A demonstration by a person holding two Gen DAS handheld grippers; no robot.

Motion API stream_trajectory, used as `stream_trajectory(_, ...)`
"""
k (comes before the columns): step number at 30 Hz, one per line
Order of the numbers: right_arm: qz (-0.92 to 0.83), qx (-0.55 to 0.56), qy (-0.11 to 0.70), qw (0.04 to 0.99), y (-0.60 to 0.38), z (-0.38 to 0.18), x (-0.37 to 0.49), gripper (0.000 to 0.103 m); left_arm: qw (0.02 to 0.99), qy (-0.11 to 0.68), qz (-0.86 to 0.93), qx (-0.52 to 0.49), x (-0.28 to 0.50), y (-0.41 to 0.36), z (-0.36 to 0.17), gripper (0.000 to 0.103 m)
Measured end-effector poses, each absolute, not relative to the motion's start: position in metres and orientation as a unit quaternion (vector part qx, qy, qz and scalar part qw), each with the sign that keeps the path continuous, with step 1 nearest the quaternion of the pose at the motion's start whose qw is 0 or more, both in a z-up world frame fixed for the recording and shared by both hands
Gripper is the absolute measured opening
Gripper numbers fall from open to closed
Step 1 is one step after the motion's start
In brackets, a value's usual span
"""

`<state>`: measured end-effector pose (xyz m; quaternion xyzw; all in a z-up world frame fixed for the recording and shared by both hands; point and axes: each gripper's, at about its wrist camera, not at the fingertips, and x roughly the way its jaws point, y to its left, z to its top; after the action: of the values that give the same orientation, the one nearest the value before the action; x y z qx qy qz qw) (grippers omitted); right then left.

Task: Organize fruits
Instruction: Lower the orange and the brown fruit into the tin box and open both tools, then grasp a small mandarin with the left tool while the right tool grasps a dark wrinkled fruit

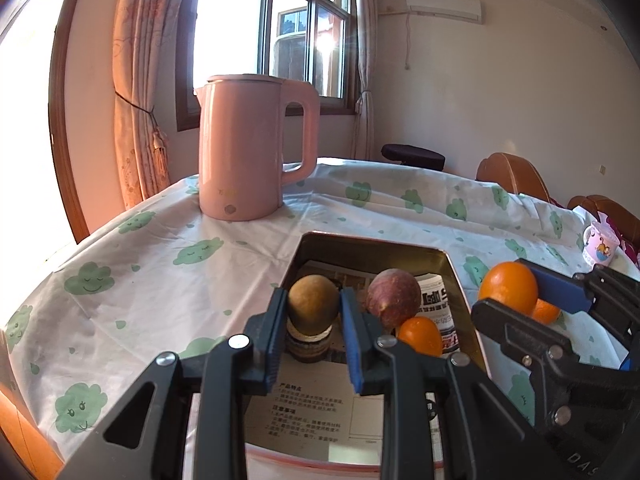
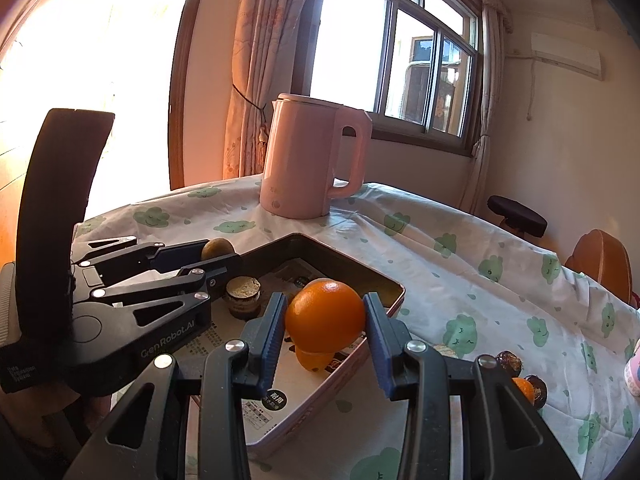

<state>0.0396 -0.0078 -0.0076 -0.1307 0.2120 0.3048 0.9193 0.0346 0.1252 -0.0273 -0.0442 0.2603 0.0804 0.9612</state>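
**Two fruits held over the tin as sorting goes on**

A cloud-print tablecloth (image 1: 132, 276) covers the table beneath both tools, with a pink kettle (image 1: 244, 148) standing well beyond their fingertips. Just ahead of and below the tools sits the paper-lined metal tray (image 1: 372, 246), already holding a reddish fruit (image 1: 394, 296), a small orange (image 1: 420, 334) and a small capped jar (image 2: 243, 296). The right gripper (image 2: 326, 322) is clamped on a large orange (image 2: 325, 316), held above the tray's near rim with another orange piece directly under it. The left gripper (image 1: 314, 314), to the right tool's left, is clenched on a brownish-green round fruit (image 1: 313, 304), poised above the jar. A few small fruits (image 2: 524, 388) lie on the cloth to the right of the right tool, and a small printed cup (image 1: 600, 242) stands far off to that side.

The likely risks: the orange, gripped at its widest curve by narrow pads, could roll free and land outside the rim if let go too early; the brown fruit, lowered straight down, would strike the jar and tip it or bounce away; and the two tools, working close together, could knock each other.
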Motion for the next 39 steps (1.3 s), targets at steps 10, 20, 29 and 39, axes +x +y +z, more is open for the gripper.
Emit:
stream_trajectory(10, 0.308, -0.131, 0.227, 0.914, 0.0, -0.018, 0.043, 0.041, 0.957, 0.273, 0.085, -0.047, 0.037, 0.135, -0.031, 0.028)
stream_trajectory(20, 0.31, -0.13, 0.248, 0.909, 0.006, -0.029, 0.051, 0.041, 0.953, 0.289, 0.084, -0.046, 0.043, 0.138, -0.037, 0.028)
stream_trajectory(29, 0.319, -0.134, 0.277, 0.896, 0.011, -0.036, 0.058, 0.041, 0.951, 0.295, 0.082, -0.038, 0.046, 0.135, -0.039, 0.031)
stream_trajectory(39, 0.302, -0.14, 0.26, 0.906, -0.013, -0.027, 0.049, 0.054, 0.959, 0.269, 0.077, -0.039, 0.037, 0.124, -0.025, 0.073)
